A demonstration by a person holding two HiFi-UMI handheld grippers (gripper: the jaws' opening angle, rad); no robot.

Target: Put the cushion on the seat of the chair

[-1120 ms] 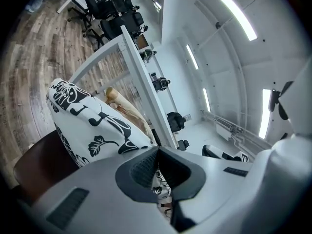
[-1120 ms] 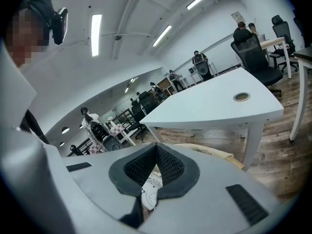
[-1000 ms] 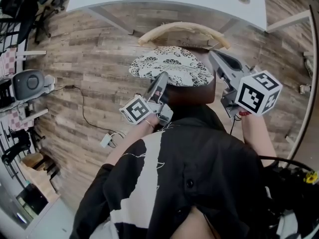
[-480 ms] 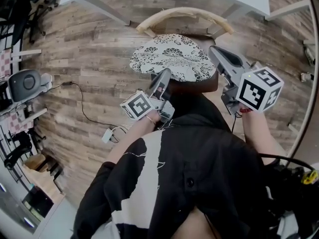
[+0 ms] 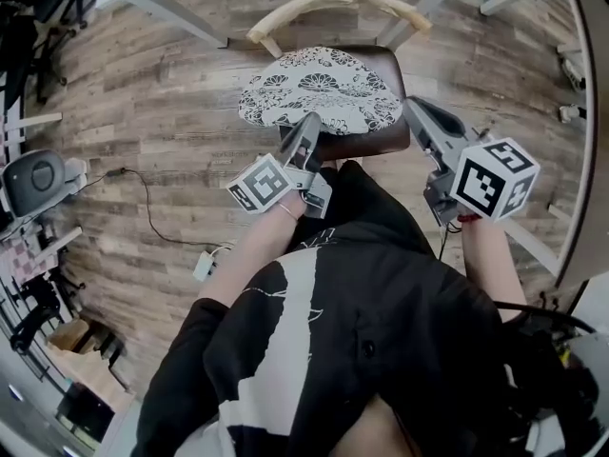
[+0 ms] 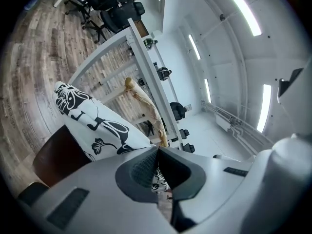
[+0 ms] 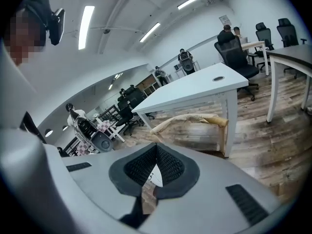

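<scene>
The cushion [image 5: 319, 89], white with black flower print, lies over the dark brown chair seat [image 5: 385, 141], in front of the curved wooden backrest [image 5: 333, 0]. My left gripper [image 5: 309, 124] is shut on the cushion's near edge. In the left gripper view, printed cloth shows between the closed pads of the left gripper [image 6: 157, 150], and the cushion [image 6: 92, 116] spreads to the left over the seat [image 6: 58, 155]. My right gripper [image 5: 411, 109] is at the cushion's right edge. In the right gripper view, the jaws of the right gripper [image 7: 156, 147] are closed with a bit of white cloth between them.
A white table [image 7: 195, 89] stands just behind the backrest [image 7: 190, 121]. A cable with a plug [image 5: 205, 265] lies on the wooden floor to the left, near a grey device [image 5: 33, 174]. Office chairs [image 7: 239, 52] and seated people are far behind.
Both grippers have moved with the cushion toward the chair and slightly down. The cushion now lies flatter over the seat, and more of the dark seat shows around it.
</scene>
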